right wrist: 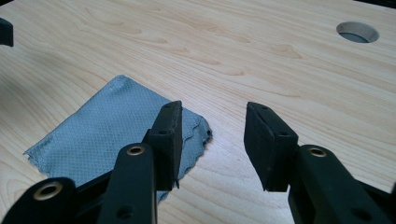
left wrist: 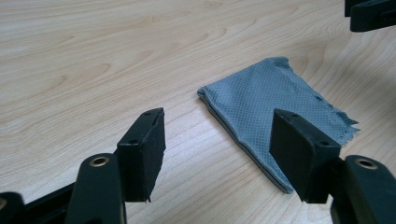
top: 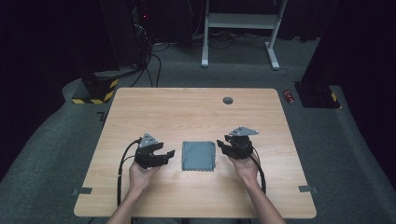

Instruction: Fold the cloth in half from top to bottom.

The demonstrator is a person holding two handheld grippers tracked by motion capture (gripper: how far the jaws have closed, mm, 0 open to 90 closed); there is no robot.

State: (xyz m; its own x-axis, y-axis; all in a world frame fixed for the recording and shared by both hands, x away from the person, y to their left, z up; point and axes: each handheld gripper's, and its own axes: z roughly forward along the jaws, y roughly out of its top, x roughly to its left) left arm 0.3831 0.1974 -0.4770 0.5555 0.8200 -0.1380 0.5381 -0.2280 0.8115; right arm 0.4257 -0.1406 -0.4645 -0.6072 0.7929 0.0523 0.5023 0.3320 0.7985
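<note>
Folded grey woven cloth (top: 199,156): flat on light wooden table (top: 196,109), between grippers | left gripper (top: 169,156): jaws wide, empty | right gripper (top: 220,146): jaws apart, empty (both beside cloth, clear of it)

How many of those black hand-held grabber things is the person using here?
2. The left gripper is in the person's left hand, just left of the folded grey cloth; the right gripper is in the right hand, just right of it. Both have their jaws open, holding nothing.

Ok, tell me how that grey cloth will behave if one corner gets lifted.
The cloth is thin and folded flat, so it will probably droop and unfold from a corner. It looks very light. Its textured weave on the bare wooden table suggests that pushing it would bunch it up.
</note>
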